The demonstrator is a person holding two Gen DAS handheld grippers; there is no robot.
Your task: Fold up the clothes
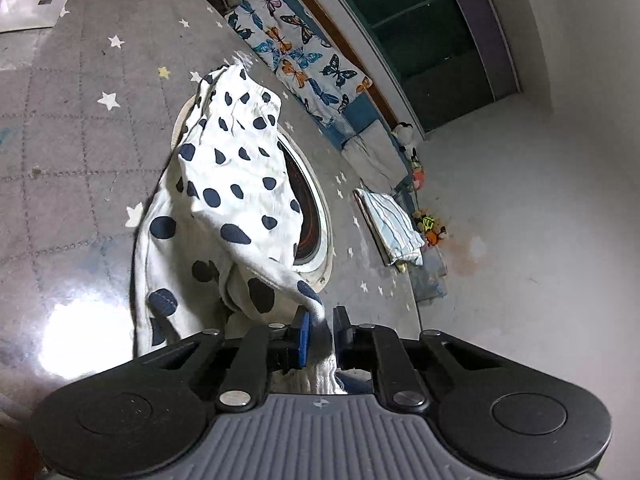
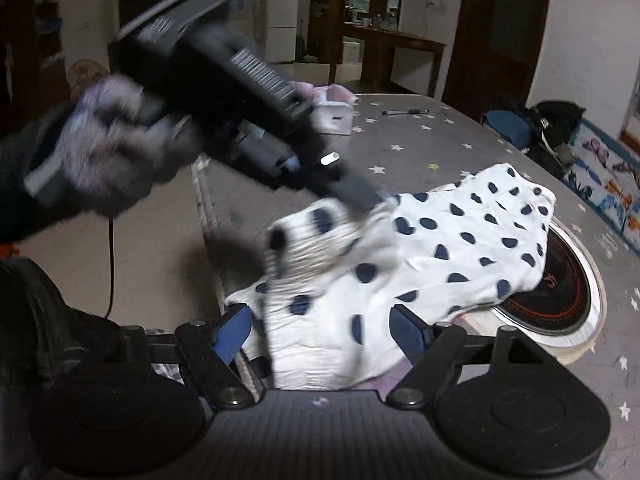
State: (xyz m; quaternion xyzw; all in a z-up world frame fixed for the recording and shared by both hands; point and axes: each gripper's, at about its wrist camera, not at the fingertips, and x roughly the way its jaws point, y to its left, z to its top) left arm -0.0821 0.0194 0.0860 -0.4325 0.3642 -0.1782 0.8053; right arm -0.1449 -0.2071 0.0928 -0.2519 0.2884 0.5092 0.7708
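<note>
My left gripper (image 1: pixel 320 332) pinches a fold of the spotted white garment (image 1: pixel 232 184), which lies on the grey starred table cover (image 1: pixel 72 128) and partly over a round inset burner (image 1: pixel 316 220). My right gripper (image 2: pixel 320 334) is spread wide, with cloth between its blue pads (image 2: pixel 232 332). Only the right view shows my gloved left hand (image 2: pixel 112 148), blurred; only the left view shows the striped pillow (image 1: pixel 394 220) on the floor.

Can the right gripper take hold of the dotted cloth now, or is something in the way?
Probably yes. The right gripper is open, and the dotted cloth already lies between its fingers. The left gripper holds another part of the cloth, higher and away from that gap.
</note>
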